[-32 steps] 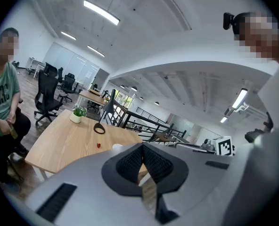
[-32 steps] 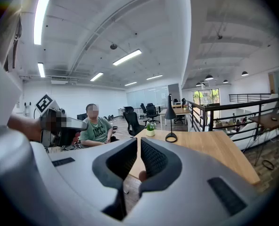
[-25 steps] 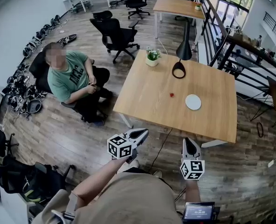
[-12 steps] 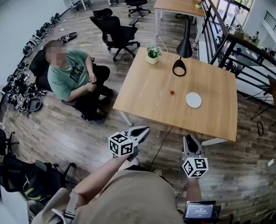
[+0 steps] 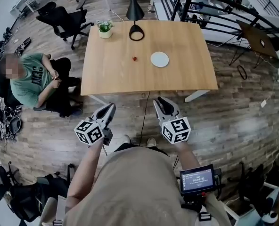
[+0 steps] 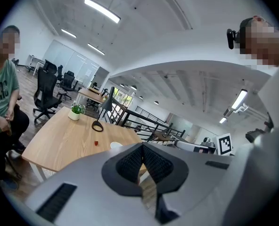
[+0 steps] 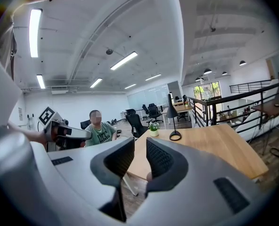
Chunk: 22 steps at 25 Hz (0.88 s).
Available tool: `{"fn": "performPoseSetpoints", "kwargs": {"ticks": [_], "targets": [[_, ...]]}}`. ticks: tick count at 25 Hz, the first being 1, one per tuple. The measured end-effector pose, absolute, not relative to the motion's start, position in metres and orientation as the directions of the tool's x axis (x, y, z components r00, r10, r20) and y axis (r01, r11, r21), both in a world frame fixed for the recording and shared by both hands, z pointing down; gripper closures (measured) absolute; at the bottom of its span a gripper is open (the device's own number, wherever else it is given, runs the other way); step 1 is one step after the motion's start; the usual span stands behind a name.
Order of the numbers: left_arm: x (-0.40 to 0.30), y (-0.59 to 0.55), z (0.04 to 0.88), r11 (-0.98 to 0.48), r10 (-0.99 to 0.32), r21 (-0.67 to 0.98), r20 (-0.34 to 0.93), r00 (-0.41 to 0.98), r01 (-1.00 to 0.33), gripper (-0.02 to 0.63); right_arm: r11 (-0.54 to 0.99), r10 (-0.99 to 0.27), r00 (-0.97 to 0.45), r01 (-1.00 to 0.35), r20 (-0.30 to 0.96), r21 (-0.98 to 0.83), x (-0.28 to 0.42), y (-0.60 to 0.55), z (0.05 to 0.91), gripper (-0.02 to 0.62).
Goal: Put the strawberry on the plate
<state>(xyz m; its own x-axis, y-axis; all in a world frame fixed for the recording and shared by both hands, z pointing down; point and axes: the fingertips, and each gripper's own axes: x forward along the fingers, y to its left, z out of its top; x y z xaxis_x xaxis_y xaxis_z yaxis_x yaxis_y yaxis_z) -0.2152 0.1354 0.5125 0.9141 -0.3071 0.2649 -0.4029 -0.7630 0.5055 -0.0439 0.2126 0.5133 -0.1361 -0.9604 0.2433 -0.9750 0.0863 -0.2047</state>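
My right gripper (image 5: 162,101) has its jaws a narrow way apart, having just been opening, with nothing between them. My left gripper (image 5: 110,107) is closed tip to tip and empty. Both hang short of the table's (image 5: 177,74) near edge. The strawberry (image 5: 135,58) lies on the wood near the plate (image 5: 160,59), not touching it. I judge I should step closer, widen the right jaws well past the fruit, and close on it gently.

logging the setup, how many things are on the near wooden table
4: potted plant at far left corner, lamp beside it, strawberry near the middle, plate right of it. None hidden.
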Motion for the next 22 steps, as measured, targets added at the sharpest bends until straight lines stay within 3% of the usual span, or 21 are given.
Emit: {"fn": "performPoseSetpoints", "kwargs": {"ticks": [22], "targets": [[-0.163,0.182,0.523,-0.762,-0.298,0.507,0.277,0.913,-0.403,0.604,0.054,-0.956,-0.108,-0.979,0.272,-0.196,0.008,0.269,0.527,0.535]]}}
